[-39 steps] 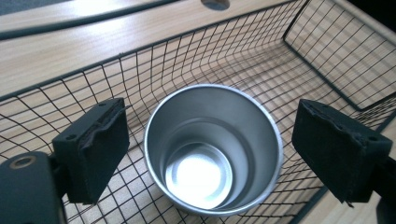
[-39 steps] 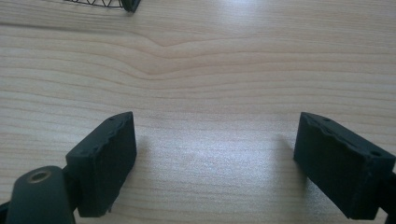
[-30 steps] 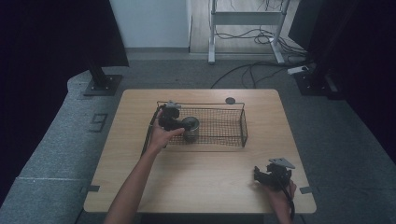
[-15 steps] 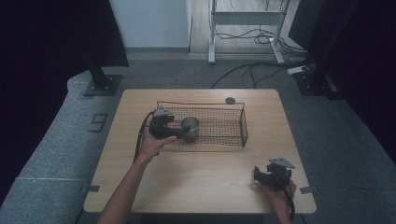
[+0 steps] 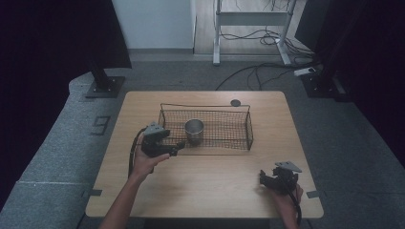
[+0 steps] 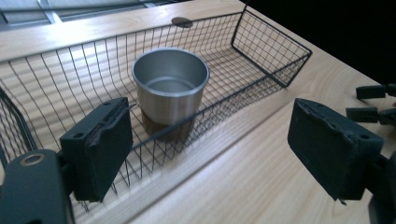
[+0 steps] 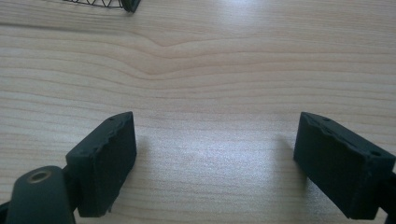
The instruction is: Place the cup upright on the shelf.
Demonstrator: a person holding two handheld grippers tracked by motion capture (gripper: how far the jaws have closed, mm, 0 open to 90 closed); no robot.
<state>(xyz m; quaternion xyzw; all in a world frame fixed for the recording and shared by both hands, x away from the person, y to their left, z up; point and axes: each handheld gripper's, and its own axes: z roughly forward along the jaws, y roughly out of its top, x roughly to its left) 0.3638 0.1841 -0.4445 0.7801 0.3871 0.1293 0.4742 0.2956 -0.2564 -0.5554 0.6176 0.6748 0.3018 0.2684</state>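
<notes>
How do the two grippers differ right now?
The left gripper is lifted beside the wire basket, facing the metal cup; the right gripper sits low near the table's front corner, facing bare wood. The left one is nearer the cup. Both are open and hold nothing.

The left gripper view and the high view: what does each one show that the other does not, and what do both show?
Left gripper view alone: the inside bottom of the metal cup and the pads of the open left claw up close. High view alone: the person's forearm, the floor cables and the whole table. Both: the cup upright in the wire basket, and the right claw near the table's edge.
</notes>
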